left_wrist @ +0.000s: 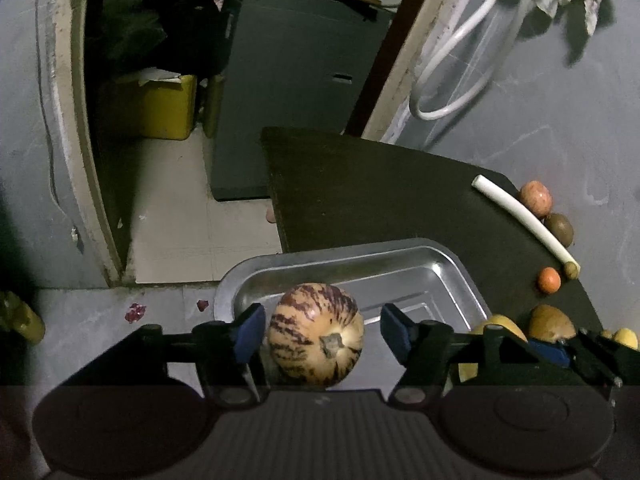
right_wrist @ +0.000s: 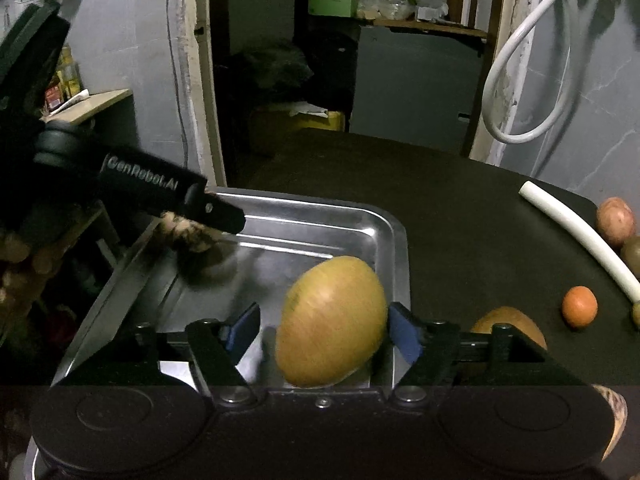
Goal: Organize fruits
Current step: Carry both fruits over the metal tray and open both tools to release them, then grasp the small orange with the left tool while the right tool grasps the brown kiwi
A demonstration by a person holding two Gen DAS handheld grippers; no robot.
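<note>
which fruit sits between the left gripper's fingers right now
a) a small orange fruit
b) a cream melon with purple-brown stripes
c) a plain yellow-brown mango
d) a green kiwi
b. In the left wrist view, the striped melon sits between the blue pads of the left gripper, above the metal tray; the plain yellow-brown fruit is in the right gripper instead.

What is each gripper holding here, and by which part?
Neither grips firmly. The striped fruit sits between the left gripper fingers, the tan fruit between the right gripper fingers, gaps showing.
</note>
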